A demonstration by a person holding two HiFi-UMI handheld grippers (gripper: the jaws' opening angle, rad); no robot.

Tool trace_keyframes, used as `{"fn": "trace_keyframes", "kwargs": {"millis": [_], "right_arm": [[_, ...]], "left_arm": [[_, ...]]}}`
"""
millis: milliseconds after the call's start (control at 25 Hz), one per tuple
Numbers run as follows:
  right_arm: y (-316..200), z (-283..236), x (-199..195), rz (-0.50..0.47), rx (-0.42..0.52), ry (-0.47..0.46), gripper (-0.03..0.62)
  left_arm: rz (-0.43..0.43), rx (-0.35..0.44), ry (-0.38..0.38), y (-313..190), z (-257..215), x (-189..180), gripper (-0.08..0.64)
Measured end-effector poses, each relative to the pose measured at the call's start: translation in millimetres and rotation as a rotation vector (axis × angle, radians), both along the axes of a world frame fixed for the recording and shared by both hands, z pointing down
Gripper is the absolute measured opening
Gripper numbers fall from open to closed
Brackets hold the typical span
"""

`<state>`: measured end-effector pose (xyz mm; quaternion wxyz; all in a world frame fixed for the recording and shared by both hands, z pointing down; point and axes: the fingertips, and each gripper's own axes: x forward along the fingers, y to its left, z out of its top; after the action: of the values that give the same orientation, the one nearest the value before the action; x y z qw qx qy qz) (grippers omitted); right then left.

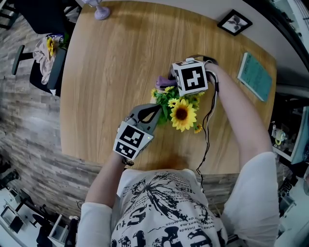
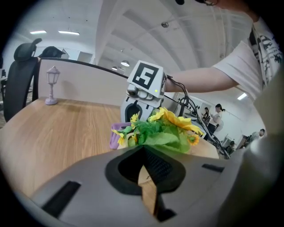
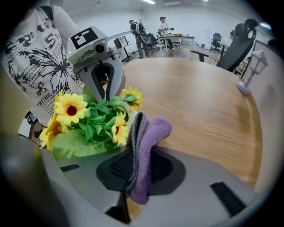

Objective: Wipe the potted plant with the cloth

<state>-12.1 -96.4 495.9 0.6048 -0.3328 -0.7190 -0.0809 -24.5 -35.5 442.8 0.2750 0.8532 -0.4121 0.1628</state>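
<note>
Right gripper (image 3: 138, 153) first: its fingers are clamped tight on a folded purple-and-grey fleece cloth (image 3: 153, 131), which sticks up out of the pinch and curls over at the top. That cloth sits just beside a small yellow bloom on the far side of the artificial sunflower potted plant (image 1: 179, 112).

Over to the left gripper (image 2: 143, 153): fingers closed together, nothing between them, only wood grain showing through the slit below. The tips point at the plant's near side, right up to its broad green leaves; whether they touch, I can't tell.

The plant stands between the two grippers, toward the near edge of the round wooden desk (image 1: 111, 72). Its pot is buried under foliage, with yellow flowers and green leaves spilling over it.

Further out, well apart: a teal book (image 1: 255, 76), a black-framed picture (image 1: 234, 22), and a lilac lantern ornament (image 1: 101, 10).
</note>
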Motion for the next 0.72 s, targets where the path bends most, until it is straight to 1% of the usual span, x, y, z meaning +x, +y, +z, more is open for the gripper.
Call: {"fn": "trace_keyframes", "kwargs": {"millis": [240, 440, 600, 720], "right_arm": [[4.5, 1.7, 15.3, 0.029, -0.032, -0.013, 0.066], [9.2, 0.6, 36.6, 0.055, -0.044, 0.007, 0.066], [14.3, 0.6, 57.8, 0.118, -0.066, 0.027, 0.066], [19.3, 1.6, 68.0, 0.168, -0.079, 0.012, 0.067]], "left_arm": [[0.008, -0.016, -0.007, -0.6, 1.6, 1.7, 0.002], [0.019, -0.014, -0.020, 0.5, 0.9, 1.1, 0.002], [0.024, -0.011, -0.022, 0.5, 0.8, 0.5, 0.002], [0.024, -0.010, -0.027, 0.4, 1.5, 1.2, 0.002]]}}
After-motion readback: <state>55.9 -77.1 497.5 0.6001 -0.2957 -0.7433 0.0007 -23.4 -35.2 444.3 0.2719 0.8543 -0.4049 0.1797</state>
